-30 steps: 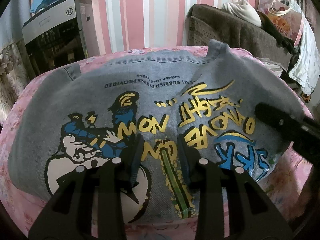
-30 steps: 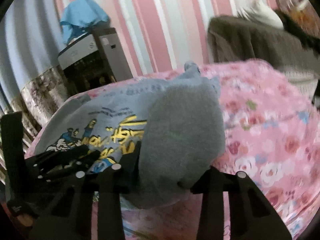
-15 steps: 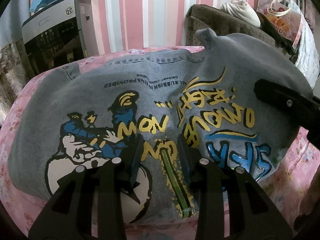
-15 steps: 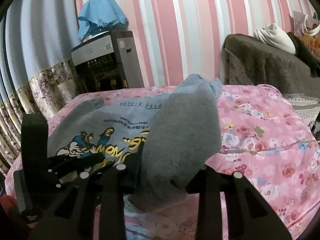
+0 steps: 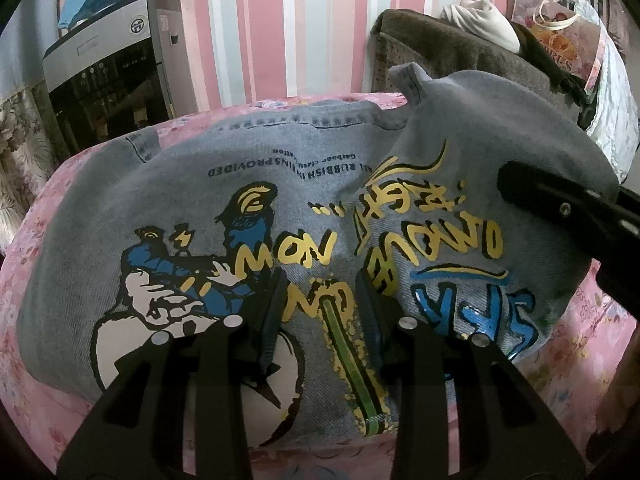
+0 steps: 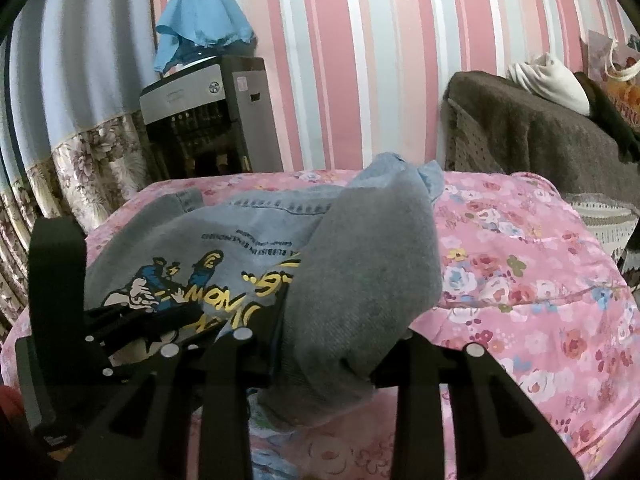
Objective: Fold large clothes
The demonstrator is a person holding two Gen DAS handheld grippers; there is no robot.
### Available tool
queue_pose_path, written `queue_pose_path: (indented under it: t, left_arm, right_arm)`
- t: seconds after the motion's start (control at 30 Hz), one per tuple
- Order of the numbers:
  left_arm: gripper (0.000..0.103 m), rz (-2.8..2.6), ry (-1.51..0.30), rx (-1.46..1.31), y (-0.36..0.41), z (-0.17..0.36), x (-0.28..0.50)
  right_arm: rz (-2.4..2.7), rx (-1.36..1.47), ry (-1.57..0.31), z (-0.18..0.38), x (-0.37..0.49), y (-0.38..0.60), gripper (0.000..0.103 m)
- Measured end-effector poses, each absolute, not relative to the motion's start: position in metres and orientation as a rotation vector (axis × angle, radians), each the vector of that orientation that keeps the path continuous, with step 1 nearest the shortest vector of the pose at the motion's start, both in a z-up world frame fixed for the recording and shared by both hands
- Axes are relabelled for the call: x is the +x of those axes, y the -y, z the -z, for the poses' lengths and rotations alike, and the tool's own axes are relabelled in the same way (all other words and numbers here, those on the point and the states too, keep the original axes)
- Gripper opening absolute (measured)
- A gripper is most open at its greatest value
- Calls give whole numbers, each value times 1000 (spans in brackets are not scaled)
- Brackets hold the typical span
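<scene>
A grey-blue denim garment (image 5: 208,216) with a cartoon print and yellow lettering lies spread on a pink floral bedspread (image 6: 520,280). My left gripper (image 5: 322,276) rests on its near middle, with a ridge of the printed cloth pinched between the fingers. It also shows as a black frame, the left gripper (image 6: 140,320), in the right wrist view. My right gripper (image 6: 344,320) is shut on the garment's right side. That lifted flap (image 6: 368,264) shows its plain grey underside and hides the right fingertip. The right gripper (image 5: 560,208) reaches in from the right.
A silver water dispenser (image 6: 208,116) under a blue cloth (image 6: 200,20) stands behind the bed by the striped wall. A brown-covered sofa (image 6: 520,128) with clothes and a paper bag (image 5: 560,40) is at the right. A floral curtain (image 6: 80,168) hangs at the left.
The right gripper raised the garment's right side, so the flap now stands taller and leans towards the middle. The left gripper and the cloth under it stayed put.
</scene>
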State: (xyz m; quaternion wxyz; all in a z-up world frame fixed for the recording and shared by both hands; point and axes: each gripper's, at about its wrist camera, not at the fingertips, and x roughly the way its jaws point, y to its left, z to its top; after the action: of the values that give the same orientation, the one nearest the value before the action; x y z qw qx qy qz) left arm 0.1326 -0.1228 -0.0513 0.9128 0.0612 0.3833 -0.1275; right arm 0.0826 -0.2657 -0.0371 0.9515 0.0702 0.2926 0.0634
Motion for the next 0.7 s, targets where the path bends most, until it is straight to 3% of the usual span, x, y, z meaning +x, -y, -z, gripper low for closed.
queue_pose_path:
  t: [0.13,0.2,0.3,0.4,0.43,0.47,0.5,0.53,0.57,0.7]
  left_arm:
    - [32,266,-792,129,122,50,133]
    - [19,260,-788,146,121,48,133]
    - [7,296,-798,167,111,42,131]
    - [9,320,-759,208,86,24,117]
    - [12,323,-747,218,77,19,114]
    - [33,318,-733,235,65,13,110]
    - [61,302,-718,241,56,8,109]
    - [72,264,-688,245,38,1,107]
    - [77,234,-668,245,24,-3,107]
    - [76,198,-694,180,-32,-10,116]
  right_arm:
    - [-154,152,-582,30,82,264,31]
    - [-164,140,-574,26,81,259,30]
    - [-185,124,-550,14,78,249,30]
    - [-202,109,-528,1,78,231,30]
    - [-209,106,-523,-2,78,226,29]
    - [-219,101,-520,-7,80,217,29]
    - [-224,98,-518,-9,80,212,29]
    - [-235,94,-518,-13,83,201,29]
    - [-245,91,-520,-16,85,192,28]
    - [-311,38,-535,-21,98,139,22]
